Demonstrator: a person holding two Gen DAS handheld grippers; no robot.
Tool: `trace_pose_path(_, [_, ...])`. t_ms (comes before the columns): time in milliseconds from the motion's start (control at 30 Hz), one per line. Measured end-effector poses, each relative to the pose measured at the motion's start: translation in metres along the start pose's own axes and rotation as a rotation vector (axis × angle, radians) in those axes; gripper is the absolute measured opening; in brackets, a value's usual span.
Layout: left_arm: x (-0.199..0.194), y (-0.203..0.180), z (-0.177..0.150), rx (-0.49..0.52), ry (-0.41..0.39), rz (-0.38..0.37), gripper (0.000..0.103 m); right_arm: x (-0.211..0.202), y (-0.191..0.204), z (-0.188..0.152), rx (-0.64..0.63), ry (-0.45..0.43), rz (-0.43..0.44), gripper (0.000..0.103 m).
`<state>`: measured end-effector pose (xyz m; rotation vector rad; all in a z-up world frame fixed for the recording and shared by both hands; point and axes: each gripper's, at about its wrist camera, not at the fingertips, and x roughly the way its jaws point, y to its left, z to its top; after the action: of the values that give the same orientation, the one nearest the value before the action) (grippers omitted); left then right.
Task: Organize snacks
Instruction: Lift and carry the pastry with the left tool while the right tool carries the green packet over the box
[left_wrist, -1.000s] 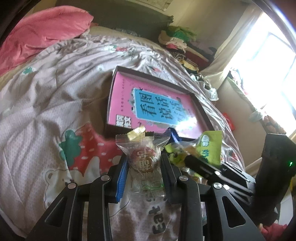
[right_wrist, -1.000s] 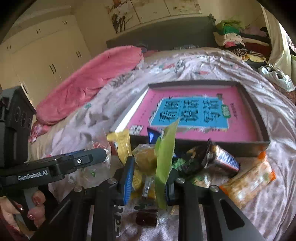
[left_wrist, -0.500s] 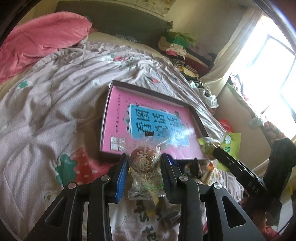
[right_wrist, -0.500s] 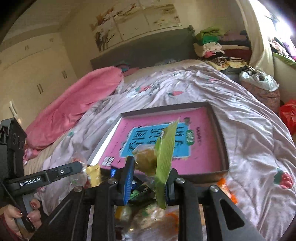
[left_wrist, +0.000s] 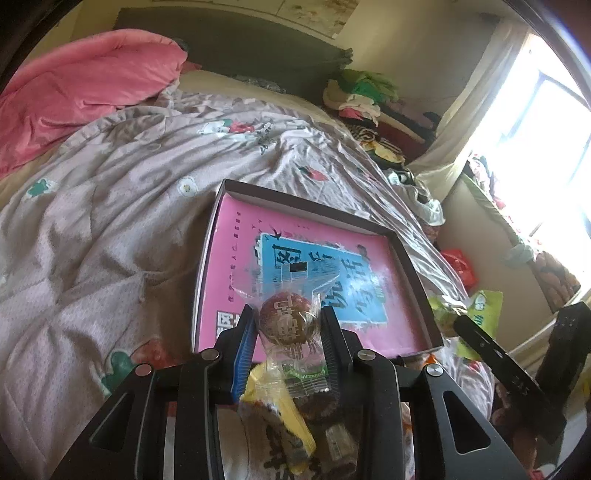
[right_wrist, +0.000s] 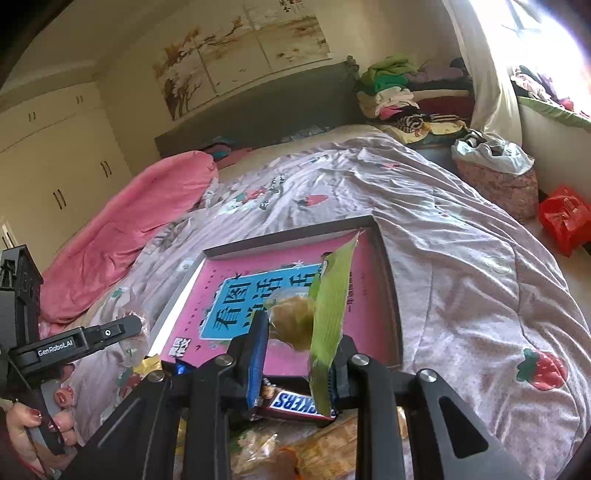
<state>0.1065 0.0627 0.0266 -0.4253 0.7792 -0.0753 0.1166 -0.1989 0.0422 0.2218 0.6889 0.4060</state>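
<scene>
Over the pink-lined box tray (left_wrist: 413, 273), near edge: L gripper (left_wrist: 288, 325) clamps a clear-wrapped brown candy (left_wrist: 286, 321); R gripper (right_wrist: 299, 332) pinches a green-wrapped pastry (right_wrist: 325, 306). Snickers bar (right_wrist: 295, 404) lies below R.

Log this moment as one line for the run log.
left tongs: shut on clear-wrapped brown candy | right tongs: shut on green snack packet | tray: no snacks

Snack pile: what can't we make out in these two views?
- Snack pile, left wrist view: mostly hidden behind the left gripper and its clear-wrapped snack.
- Snickers bar, right wrist view: name partly covered by the green packet in the right gripper.
- Tray: book title partly blocked in both views.
- Window: overexposed.
</scene>
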Motion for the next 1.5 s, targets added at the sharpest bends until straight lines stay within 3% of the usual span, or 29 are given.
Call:
trace_pose_path(500, [0.033, 0.01, 0.018, -0.03, 0.013, 0.029, 0.035, 0.019, -0.013, 0.003, 0.012, 0.031, -0.028, 0.027])
trace_pose_path(1100, [0.064, 0.019, 0.004, -0.01, 0.093, 0.029, 0.035, 0.052, -0.004, -0.007, -0.043, 0.133, 0.003, 0.027])
trace_pose_path(1500, [0.069, 0.021, 0.001, -0.005, 0.115, 0.037, 0.035, 0.062, -0.001, -0.008, -0.07, 0.148, -0.023, 0.025])
